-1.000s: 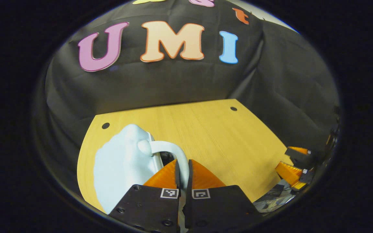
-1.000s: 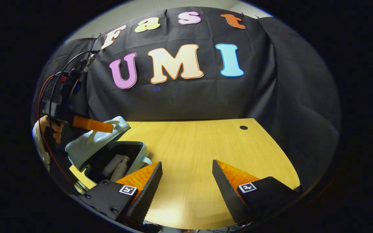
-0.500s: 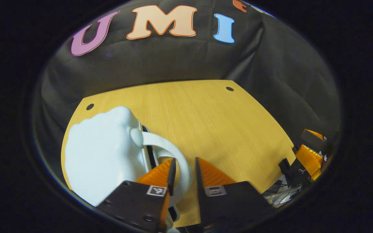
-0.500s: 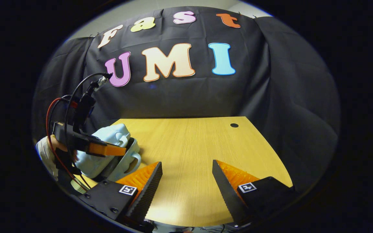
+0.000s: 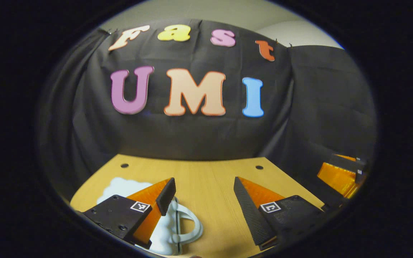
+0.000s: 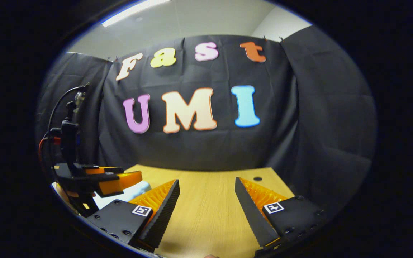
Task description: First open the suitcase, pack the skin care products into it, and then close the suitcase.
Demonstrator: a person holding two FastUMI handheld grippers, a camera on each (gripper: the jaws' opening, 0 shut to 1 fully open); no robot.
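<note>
Suitcase (image 5: 163, 229), pale blue with a cloud-like outline, lies closed on the wooden counter (image 5: 206, 179) near its front left corner, its white loop handle (image 5: 188, 229) turned toward the middle of the counter. In the left gripper view, the left tool (image 5: 203, 200) hangs above it with its fingers spread wide and nothing between them; the near orange finger (image 5: 149, 204) overlaps the suitcase's lid, though I cannot tell whether it touches. The right tool (image 5: 339, 175) shows at the counter's right edge, well apart from the case.

In the right gripper view, the right tool (image 6: 206, 204) is likewise released, its ribbed orange fingers (image 6: 264, 200) parted over bare counter (image 6: 206, 215) toward the front edge. The left tool (image 6: 120, 179) appears at the left, over a sliver of the pale blue suitcase (image 6: 138, 190), with black and red cables rising from its body.
</note>
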